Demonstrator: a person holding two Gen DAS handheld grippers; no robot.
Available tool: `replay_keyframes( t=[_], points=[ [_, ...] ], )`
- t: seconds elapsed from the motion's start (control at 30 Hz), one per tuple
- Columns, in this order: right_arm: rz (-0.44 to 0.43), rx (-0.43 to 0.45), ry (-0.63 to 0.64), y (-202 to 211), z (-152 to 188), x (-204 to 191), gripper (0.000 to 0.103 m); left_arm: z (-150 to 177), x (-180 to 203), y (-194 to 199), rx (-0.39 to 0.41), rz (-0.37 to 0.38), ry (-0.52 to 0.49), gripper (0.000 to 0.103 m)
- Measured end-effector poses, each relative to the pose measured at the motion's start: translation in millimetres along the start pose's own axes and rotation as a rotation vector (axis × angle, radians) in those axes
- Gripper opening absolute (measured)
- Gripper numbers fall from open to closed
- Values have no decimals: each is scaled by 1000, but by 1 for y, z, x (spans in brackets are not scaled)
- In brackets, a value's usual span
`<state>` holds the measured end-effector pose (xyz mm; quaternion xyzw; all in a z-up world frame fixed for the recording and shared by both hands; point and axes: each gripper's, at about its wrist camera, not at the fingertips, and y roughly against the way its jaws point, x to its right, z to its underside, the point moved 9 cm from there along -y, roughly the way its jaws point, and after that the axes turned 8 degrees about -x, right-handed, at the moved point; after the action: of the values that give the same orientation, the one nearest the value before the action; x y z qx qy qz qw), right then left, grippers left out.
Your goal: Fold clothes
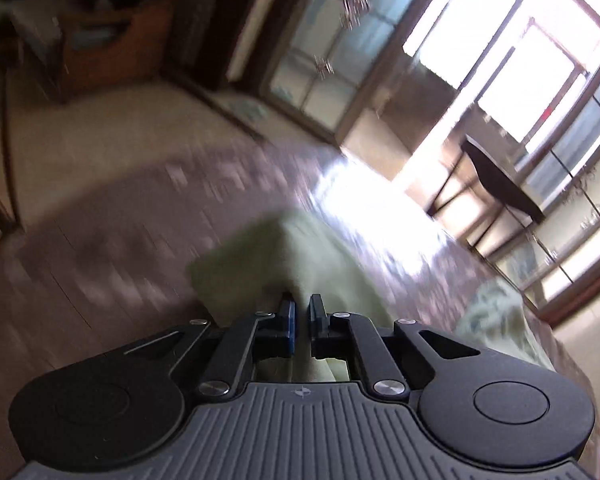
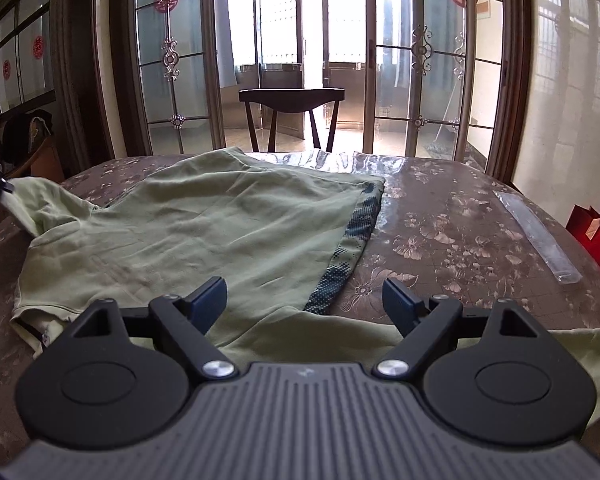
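Shirt: pale green, long axis 9-to-3, lying at 12 of my right gripper.
Right jaws: wide, empty.
Left gripper: pinching my shirt corner.

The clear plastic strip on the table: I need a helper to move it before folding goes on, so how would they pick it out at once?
Start at the round table with its brown floral cover. The green shirt fills its left and middle; look to the bare right side, near the edge. The clear plastic strip lies there alone, long, narrow, flat and see-through, well apart from the shirt.
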<state>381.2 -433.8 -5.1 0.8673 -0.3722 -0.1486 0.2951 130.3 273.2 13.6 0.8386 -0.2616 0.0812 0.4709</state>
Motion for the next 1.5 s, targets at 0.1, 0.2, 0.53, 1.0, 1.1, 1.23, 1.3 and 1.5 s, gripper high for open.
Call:
replay_keyframes(
  t=[0.1, 0.2, 0.53, 1.0, 1.1, 1.23, 1.3, 1.5],
  points=[
    [-1, 0, -1, -1, 0, 0, 85, -24, -17, 22, 51, -62, -12, 1],
    [-8, -1, 2, -1, 0, 0, 85, -45, -40, 45, 96, -126, -18, 0],
    [-36, -18, 10, -4, 3, -11, 85, -24, -78, 44, -60, -71, 105, 66],
    [-59, -16, 90, -3, 0, -39, 85, 46, -70, -57, -174, 111, 317, 83],
    [-59, -26, 76, -1, 2, -39, 85, 35, -74, -70, -131, 86, 324, 87],
    [-51, -48, 47, 1, 9, -38, 85, 19, -84, -85, -82, 79, 410, 89],
    [-47, -59, 33, 2, 13, -37, 85, 12, -84, -87, -50, 74, 400, 87],
    [-35, -92, -11, 6, 24, -34, 85, -23, -87, -61, 67, -69, 250, 8]
  ],
)
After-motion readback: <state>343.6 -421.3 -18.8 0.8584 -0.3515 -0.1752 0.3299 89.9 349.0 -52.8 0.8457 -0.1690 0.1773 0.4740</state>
